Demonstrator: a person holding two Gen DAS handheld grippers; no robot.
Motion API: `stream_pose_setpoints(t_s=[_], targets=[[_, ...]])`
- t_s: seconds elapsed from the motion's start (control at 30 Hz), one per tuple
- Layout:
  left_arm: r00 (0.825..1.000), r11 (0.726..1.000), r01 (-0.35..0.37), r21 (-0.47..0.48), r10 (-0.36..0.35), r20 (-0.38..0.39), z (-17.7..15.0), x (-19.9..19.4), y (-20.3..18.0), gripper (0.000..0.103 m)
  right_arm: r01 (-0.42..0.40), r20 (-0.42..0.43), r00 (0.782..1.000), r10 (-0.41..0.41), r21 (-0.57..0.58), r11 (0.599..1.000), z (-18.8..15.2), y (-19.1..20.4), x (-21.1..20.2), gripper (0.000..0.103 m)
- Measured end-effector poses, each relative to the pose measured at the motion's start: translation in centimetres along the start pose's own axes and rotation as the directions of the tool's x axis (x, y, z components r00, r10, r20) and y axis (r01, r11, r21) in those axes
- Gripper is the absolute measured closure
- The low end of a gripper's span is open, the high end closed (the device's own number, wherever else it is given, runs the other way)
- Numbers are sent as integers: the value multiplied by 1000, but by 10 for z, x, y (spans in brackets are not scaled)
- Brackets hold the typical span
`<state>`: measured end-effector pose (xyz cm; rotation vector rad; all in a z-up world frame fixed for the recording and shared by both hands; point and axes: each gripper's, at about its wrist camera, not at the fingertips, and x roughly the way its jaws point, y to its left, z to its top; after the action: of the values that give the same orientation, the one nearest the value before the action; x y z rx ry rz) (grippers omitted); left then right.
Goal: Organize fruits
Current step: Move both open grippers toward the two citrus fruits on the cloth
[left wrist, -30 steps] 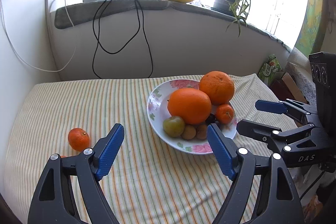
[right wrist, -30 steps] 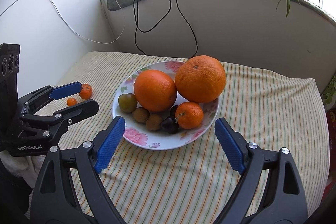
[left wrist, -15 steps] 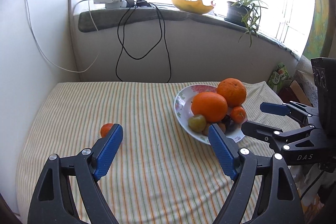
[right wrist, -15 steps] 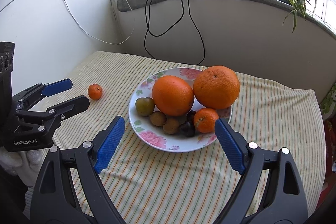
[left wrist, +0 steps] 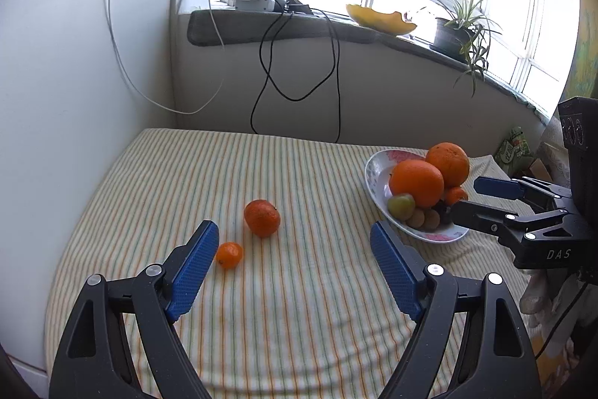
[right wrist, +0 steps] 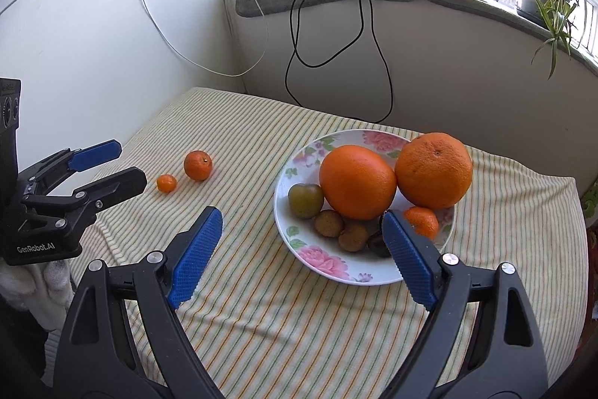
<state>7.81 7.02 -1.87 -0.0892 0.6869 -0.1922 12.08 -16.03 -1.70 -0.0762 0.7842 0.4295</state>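
Two round glossy tangerines (left wrist: 262,217), striped cloth (left wrist: 299,305)

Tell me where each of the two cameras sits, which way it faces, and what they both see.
Left wrist: on the left gripper, angled down at two loose tangerines: the bigger tangerine and the small tangerine; its open jaws and the right gripper show.
Right wrist: on the right gripper, angled down at the floral plate of fruit; its open jaws and the left gripper show.
Shared: plate, tangerines, striped tablecloth, windowsill.
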Motion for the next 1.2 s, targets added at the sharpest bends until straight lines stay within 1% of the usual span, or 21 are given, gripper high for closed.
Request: stream_pose_setpoints(t_s=[0.27,0.5,0.57,0.67,0.8,0.93,1.1,1.2], targets=[[999,999,-37,-35,37,-16,-19,-2,39,20,-53,-11,999,53,-9,999,11,18,14,13],[998,998,-22,-58,18,-57,-33,9,59,22,-113,-37,993,112,-2,994,22,35,36,13],[998,998,-11,-62,7,-68,-34,14,62,28,-131,-46,990,131,0,991,25,41,44,13],[997,998,6,-65,-11,-82,-36,21,64,32,-150,-63,987,150,2,989,31,50,56,13],[995,997,17,-70,-24,-94,-38,28,67,33,-168,-85,982,167,-2,986,36,62,72,13],[994,997,31,-69,-39,-105,-37,34,68,37,-194,-113,974,194,14,981,41,68,89,13],[993,997,42,-65,-49,-109,-34,40,68,38,-216,-151,964,219,40,976,42,74,110,13],[992,997,50,-63,-57,-109,-33,44,68,38,-217,-169,961,221,40,975,43,78,121,13]])
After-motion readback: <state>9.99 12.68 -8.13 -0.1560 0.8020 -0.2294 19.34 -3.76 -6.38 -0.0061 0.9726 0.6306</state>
